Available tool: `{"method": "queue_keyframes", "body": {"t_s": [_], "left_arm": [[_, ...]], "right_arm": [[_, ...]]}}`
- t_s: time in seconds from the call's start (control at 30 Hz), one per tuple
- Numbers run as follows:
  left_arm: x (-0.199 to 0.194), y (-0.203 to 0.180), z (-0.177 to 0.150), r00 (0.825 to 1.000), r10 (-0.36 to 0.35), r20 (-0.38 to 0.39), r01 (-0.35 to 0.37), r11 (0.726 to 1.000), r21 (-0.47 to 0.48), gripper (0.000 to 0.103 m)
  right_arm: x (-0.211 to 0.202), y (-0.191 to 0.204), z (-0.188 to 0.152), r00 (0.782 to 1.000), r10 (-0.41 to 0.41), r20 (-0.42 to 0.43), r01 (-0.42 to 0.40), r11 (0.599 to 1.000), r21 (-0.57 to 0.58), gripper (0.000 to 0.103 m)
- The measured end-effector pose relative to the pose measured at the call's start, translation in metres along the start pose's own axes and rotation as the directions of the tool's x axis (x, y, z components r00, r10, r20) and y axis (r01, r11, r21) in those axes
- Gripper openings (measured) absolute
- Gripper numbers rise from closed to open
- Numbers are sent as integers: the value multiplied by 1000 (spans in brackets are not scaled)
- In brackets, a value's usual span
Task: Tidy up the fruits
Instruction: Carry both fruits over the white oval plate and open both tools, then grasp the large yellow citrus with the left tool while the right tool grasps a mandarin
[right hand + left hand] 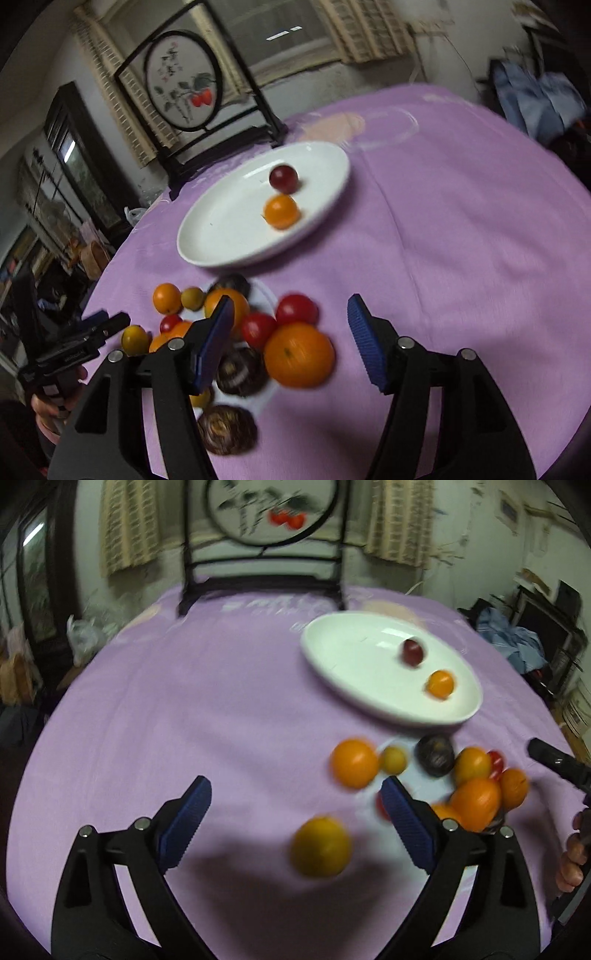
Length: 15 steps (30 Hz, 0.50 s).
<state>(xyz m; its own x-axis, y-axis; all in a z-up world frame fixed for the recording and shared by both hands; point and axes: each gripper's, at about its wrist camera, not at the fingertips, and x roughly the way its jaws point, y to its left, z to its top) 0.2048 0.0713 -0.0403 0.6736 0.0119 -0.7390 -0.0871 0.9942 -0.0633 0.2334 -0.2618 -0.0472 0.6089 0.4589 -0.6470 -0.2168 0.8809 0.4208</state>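
**Mia:** Where are the two grabbers?

**Sam:** The left gripper (295, 816) hangs low over the purple cloth (184, 701). Its blue fingers (186, 823) are spread wide and hold nothing. The right gripper (291, 339) hangs over the fruit pile, and its fingers (364, 339) are spread wide too, with nothing in them.

**Mia:** What else is around?

**Sam:** A white plate (221, 236) sits farther back on the table. It has a dark red fruit (283, 178) and a small orange fruit (282, 211) in it, close together. Behind the plate stands a round picture in a black frame (183, 79). In the right view, the other grabber shows at the far left, held in a hand (48, 406).

**Mia:** And where is the fruit?

**Sam:** In the left view, a yellow fruit (320, 846) lies on the cloth between the fingers, a bit to the right. An orange (354, 763) lies just past the right finger. More fruit is bunched up to the right of it. In the right view, a big orange (299, 354) lies between the fingers, nearer the left one. Two red tomatoes (296, 309) touch it on the far side. A dark round fruit (240, 373) sits beside the left finger, and that finger hides part of the pile. The pictures are blurry.
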Motion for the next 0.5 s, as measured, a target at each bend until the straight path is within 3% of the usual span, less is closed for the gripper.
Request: {"method": "queue_keyframes", "body": {"t_s": [0.07, 0.2, 0.5], "left_arm": [[0, 11, -11, 1000, 9, -20, -9, 1000, -12, 95], [-8, 12, -22, 999, -43, -23, 43, 999, 15, 95], [-9, -1, -29, 999, -20, -28, 23, 995, 101, 95]], "right_arm": [[-2, -3, -10, 1000, 10, -22, -10, 1000, 23, 64], [0, 10, -22, 998, -20, -60, 18, 999, -29, 64], [19, 16, -19, 987, -110, -122, 101, 992, -77, 62]]}}
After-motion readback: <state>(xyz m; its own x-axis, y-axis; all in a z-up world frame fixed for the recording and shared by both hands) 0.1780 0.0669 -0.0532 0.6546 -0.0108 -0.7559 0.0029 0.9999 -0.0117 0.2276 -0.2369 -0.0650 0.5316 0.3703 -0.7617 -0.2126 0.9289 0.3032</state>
